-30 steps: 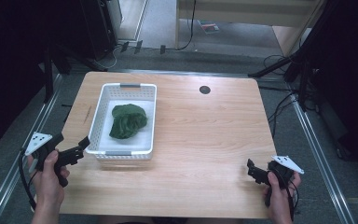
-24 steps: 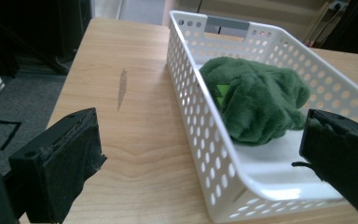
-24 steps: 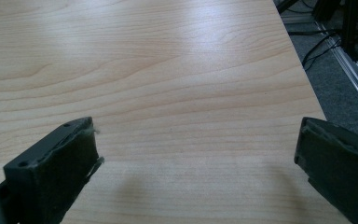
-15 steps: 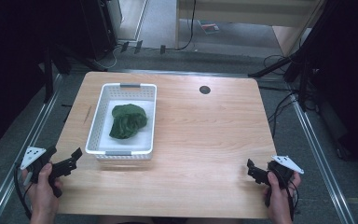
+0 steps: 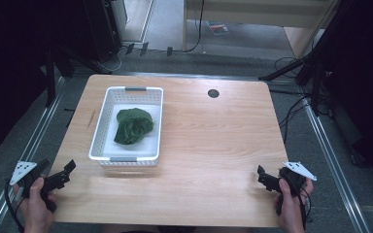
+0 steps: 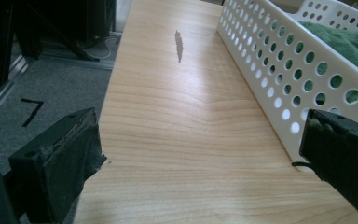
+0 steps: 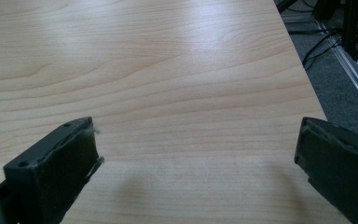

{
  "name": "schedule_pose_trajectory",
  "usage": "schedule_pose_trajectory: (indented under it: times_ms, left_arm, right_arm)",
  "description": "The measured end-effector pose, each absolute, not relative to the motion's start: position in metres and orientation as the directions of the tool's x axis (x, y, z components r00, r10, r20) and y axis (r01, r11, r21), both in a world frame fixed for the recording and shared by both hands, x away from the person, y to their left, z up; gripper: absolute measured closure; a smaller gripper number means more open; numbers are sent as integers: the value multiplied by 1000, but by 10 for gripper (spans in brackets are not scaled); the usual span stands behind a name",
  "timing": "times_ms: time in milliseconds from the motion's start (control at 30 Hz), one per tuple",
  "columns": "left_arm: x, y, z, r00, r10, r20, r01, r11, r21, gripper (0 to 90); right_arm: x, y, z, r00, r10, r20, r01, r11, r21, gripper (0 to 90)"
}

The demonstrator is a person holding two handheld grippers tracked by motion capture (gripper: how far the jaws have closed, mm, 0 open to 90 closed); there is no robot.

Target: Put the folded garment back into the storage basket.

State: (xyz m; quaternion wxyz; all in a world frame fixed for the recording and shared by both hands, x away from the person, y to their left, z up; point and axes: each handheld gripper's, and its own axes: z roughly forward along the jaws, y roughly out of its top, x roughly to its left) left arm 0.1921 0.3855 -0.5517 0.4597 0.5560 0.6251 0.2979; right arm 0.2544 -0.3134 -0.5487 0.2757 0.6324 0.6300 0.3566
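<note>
A white perforated basket [image 5: 102, 130] stands on the left half of the wooden table [image 5: 213, 145], with a crumpled green cloth [image 5: 133, 124] inside it. My left gripper [image 5: 67, 171] sits at the table's front left corner, open and holding nothing, just left of the basket's near end. In the left gripper view the basket wall [image 6: 279, 70] runs along the right, green cloth [image 6: 349, 42] showing over its rim. My right gripper [image 5: 263, 176] hovers at the front right edge, open, with bare wood [image 7: 186, 93] between its jaws.
A small dark round hole [image 5: 213, 93] marks the table's far right part. A dark streak [image 6: 179, 45] runs along the wood left of the basket. Grey floor, metal rails [image 5: 330, 145] and cables [image 5: 291, 114] surround the table.
My left gripper has drawn back from the basket's front left corner toward the table's front left edge. The right gripper has stayed put.
</note>
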Motion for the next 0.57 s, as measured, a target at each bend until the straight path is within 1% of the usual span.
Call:
schedule_pose_trajectory:
  times_ms: [100, 167, 400, 567]
  left_arm:
    - [193, 387, -554, 43, 962, -271, 420, 229, 878, 0]
    - [194, 385, -553, 45, 968, -248, 427, 206, 881, 0]
    - [195, 378, -553, 76, 970, -229, 431, 175, 885, 0]
    - [196, 378, -553, 25, 971, -236, 446, 200, 872, 0]
  right_arm:
    - [254, -313, -549, -49, 993, 104, 600, -54, 798, 0]
    - [254, -314, -549, -52, 993, 103, 599, -52, 799, 0]
    - [254, -314, -549, -52, 993, 102, 597, -50, 801, 0]
    - [254, -314, -549, -50, 994, 101, 597, -51, 800, 0]
